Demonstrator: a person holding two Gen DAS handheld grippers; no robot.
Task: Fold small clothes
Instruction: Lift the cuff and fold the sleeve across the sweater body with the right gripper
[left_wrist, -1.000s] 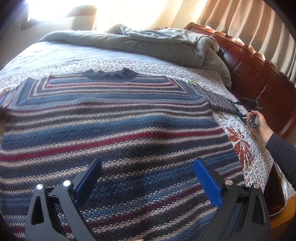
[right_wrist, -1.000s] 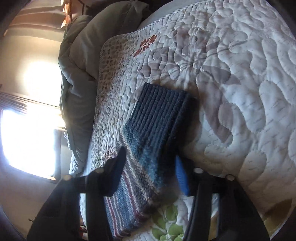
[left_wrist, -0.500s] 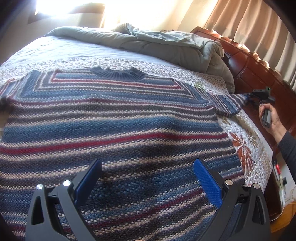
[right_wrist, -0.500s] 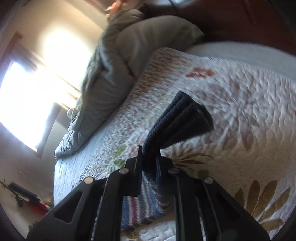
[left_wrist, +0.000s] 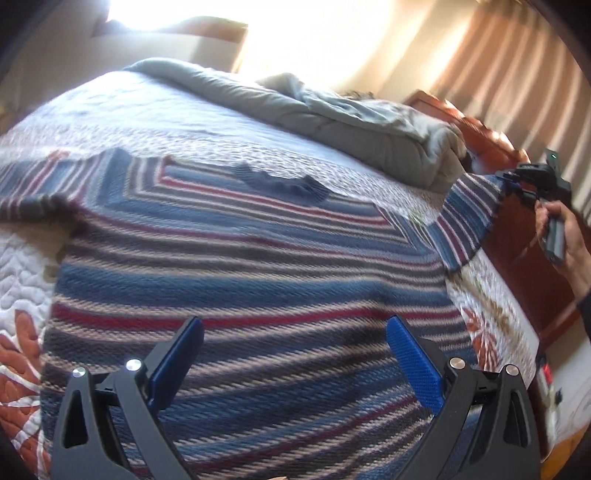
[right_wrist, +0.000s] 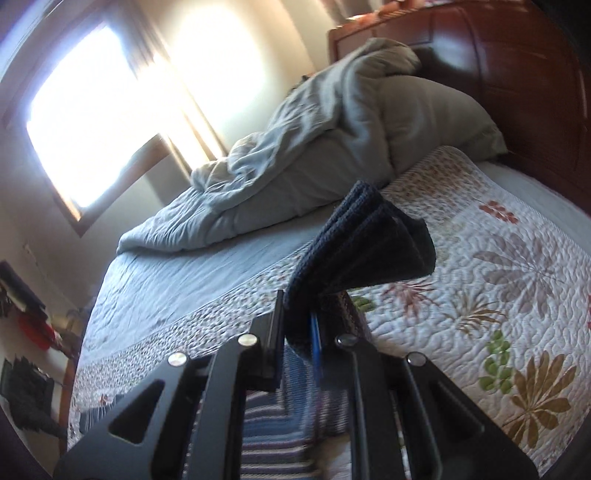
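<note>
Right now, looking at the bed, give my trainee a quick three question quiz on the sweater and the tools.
1. True or false: the right tool is shut on the sweater's cuff.
2. What is between the left tool's pads? A) a sleeve B) nothing C) the collar
3. Fill in: the sweater lies on a ____ patterned with leaves.

Key: 1 true; the cuff bunches up out of the closed pads. 2 B; the tool is open above the sweater's body and holds nothing. 3 quilt.
</note>
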